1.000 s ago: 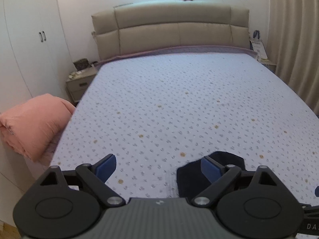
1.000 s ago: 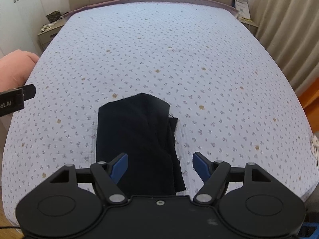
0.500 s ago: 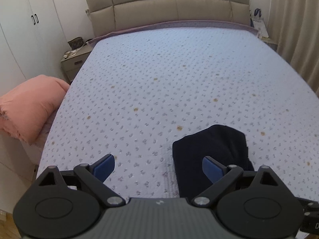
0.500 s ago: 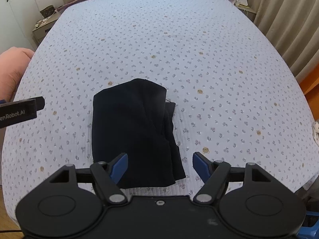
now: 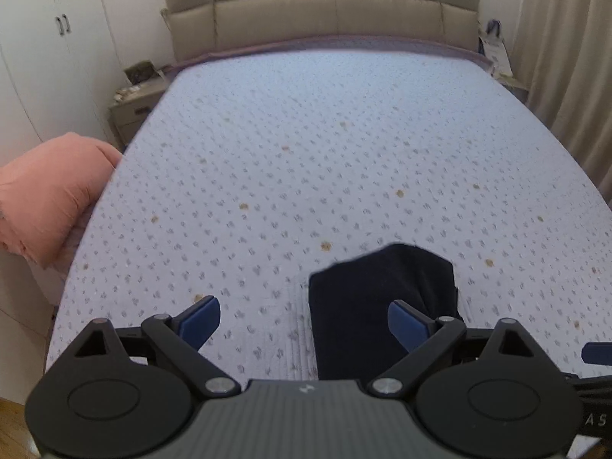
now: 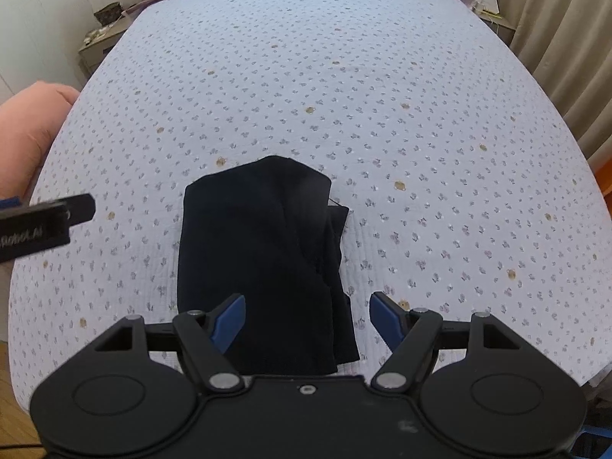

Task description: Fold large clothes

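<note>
Looking through my left wrist view first: the pink bedding bundle [image 5: 49, 199] sits at 9 o'clock off the bed's edge, with the padded beige headboard [image 5: 325, 7] at 12 and white wardrobe doors [image 5: 46, 38] at 10; my right wrist view cuts the headboard off. That view alone shows the dark garment [image 6: 264, 264] whole: folded, roughly rectangular, one peaked far end, loose layered edges along its right side. In the left view only its far half shows, at 5 o'clock.

Left gripper [image 5: 304, 319]: blue pads wide apart, holding nothing, right pad over the garment's left part; contact I can't tell. Right gripper [image 6: 308, 317]: spread wide, empty, left pad above the cloth, right pad over bare bedspread [image 6: 420, 122].

The bedspread is quilted, pale lilac, small floral print with tan spots. The garment is matte, soft, near black. Beige curtains [image 5: 566, 76] hang at 2 o'clock.
</note>
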`<action>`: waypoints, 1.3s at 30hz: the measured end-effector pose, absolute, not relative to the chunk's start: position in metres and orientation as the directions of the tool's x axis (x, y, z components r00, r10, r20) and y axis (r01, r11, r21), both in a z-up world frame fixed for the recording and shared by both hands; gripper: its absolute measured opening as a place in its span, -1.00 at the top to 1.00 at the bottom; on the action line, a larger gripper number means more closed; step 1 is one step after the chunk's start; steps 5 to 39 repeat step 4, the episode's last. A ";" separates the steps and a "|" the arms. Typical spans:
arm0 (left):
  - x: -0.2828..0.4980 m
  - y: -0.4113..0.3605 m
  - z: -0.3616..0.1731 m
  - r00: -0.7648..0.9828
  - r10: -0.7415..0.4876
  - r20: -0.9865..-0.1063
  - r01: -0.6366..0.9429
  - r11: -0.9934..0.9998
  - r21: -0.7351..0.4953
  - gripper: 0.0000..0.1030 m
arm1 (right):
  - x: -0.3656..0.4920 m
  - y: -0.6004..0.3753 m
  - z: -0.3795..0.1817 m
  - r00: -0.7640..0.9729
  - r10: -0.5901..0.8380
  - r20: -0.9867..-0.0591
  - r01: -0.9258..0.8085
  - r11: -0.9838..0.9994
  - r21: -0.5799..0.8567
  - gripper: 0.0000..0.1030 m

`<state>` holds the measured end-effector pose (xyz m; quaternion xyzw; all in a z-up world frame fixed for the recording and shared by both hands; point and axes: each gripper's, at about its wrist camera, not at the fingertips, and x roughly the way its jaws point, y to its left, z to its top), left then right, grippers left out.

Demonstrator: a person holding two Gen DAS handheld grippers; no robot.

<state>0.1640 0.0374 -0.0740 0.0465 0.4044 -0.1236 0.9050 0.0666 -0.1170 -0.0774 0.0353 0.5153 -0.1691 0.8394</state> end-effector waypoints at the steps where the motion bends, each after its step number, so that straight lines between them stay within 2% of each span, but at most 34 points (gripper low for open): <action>1: 0.164 0.035 -0.073 0.658 -0.180 -0.731 0.256 0.967 -0.008 -0.87 | 0.069 -0.120 -0.079 0.411 -0.246 -0.878 0.321 0.940 -0.113 -0.66; 39: 0.167 0.028 -0.072 0.674 -0.164 -0.720 0.255 0.967 0.019 -0.87 | 0.075 -0.127 -0.081 0.409 -0.242 -0.880 0.318 0.941 -0.111 -0.66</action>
